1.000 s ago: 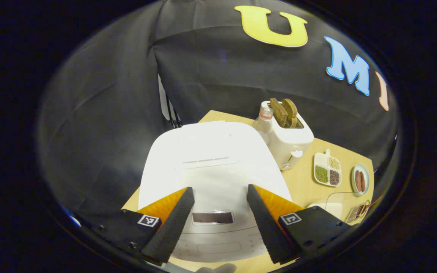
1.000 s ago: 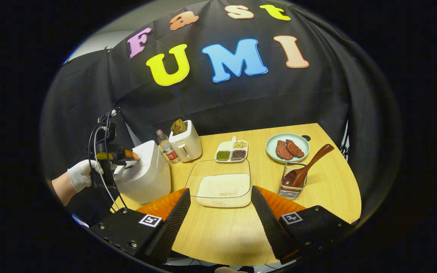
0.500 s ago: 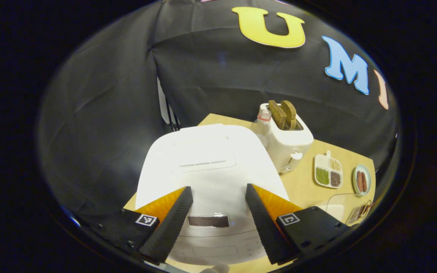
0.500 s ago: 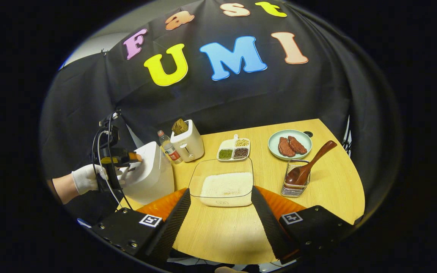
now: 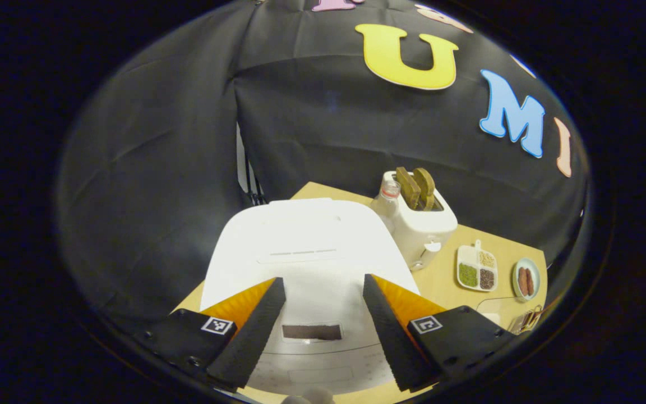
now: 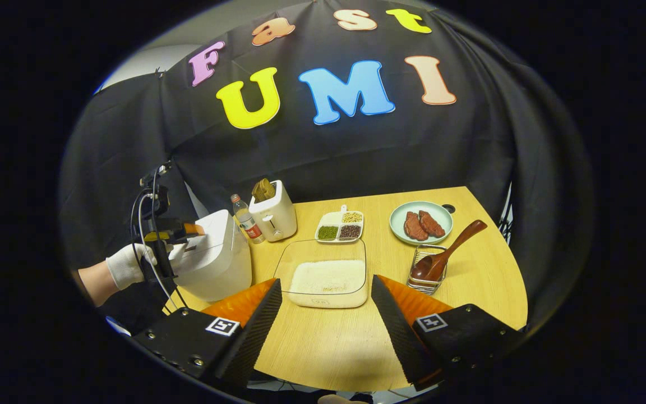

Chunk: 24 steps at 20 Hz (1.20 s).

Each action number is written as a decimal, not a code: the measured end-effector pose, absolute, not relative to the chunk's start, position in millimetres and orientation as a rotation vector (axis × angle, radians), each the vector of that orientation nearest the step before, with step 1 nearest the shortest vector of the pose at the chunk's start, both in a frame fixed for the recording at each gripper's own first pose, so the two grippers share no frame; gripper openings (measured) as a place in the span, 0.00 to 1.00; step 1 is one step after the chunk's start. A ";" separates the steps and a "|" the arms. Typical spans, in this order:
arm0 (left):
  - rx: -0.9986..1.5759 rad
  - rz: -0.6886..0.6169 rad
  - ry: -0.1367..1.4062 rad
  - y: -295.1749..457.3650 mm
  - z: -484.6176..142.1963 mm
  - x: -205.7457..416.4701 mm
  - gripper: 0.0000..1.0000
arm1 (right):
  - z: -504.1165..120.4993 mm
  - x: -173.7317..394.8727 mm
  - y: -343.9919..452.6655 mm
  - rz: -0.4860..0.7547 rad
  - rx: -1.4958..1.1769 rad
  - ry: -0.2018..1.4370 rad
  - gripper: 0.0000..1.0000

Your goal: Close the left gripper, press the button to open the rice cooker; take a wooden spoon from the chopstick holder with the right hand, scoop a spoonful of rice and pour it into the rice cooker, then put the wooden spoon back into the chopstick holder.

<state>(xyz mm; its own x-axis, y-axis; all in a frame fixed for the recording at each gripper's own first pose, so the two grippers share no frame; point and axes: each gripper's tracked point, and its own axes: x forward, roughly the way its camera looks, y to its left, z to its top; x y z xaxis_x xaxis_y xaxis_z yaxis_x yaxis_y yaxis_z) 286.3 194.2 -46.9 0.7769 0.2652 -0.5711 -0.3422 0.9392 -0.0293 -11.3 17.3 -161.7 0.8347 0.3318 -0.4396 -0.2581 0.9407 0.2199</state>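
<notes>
The white rice cooker (image 5: pixel 306 247) (image 6: pixel 216 258) sits with its lid down at the table's left end. My left gripper (image 5: pixel 317 331) hovers open just above its front, the dark display (image 5: pixel 312 331) between the fingers; a gloved hand (image 6: pixel 127 264) holds the left gripper (image 6: pixel 185 231) there in the right gripper view. My right gripper (image 6: pixel 323 331) is open and empty over the table's near edge. Ahead of it stands a clear container of rice (image 6: pixel 327 276). The wooden spoon (image 6: pixel 445 255) leans in the wire chopstick holder (image 6: pixel 425 276) to the right.
A white toaster (image 6: pixel 272 213) with bread and a plastic bottle (image 6: pixel 243 216) stand behind the cooker. A divided dish of beans (image 6: pixel 340 226) and a green plate with meat (image 6: pixel 421 221) lie at the back of the wooden table (image 6: pixel 328 342).
The left gripper has drawn back and tilted up slightly over the cooker, still open. The right gripper has shifted only a little.
</notes>
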 end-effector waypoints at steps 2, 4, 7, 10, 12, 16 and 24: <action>-0.084 0.306 0.515 187.0 -19.5 288.1 0.97 | -153.6 -10.0 16.0 0.307 0.156 0.474 0.98; -0.031 0.273 0.442 175.5 13.0 281.1 0.98 | -142.6 -9.9 18.5 0.306 0.166 0.450 0.98; -0.002 0.195 0.285 136.2 84.4 261.8 0.98 | -117.1 -7.1 14.7 0.284 0.146 0.371 0.98; 0.033 0.128 0.156 95.6 145.5 231.9 0.96 | -89.2 -5.0 8.2 0.254 0.138 0.288 0.98; 0.032 0.085 0.098 68.7 173.2 213.2 0.96 | -69.1 -2.9 1.7 0.226 0.150 0.231 0.98; 0.001 0.048 0.036 42.8 201.9 171.6 0.98 | -31.5 -2.7 -23.4 0.127 0.143 0.113 0.98; -0.005 -0.010 0.037 19.1 195.4 141.5 0.96 | 3.3 -6.1 -45.0 0.023 0.110 0.011 0.98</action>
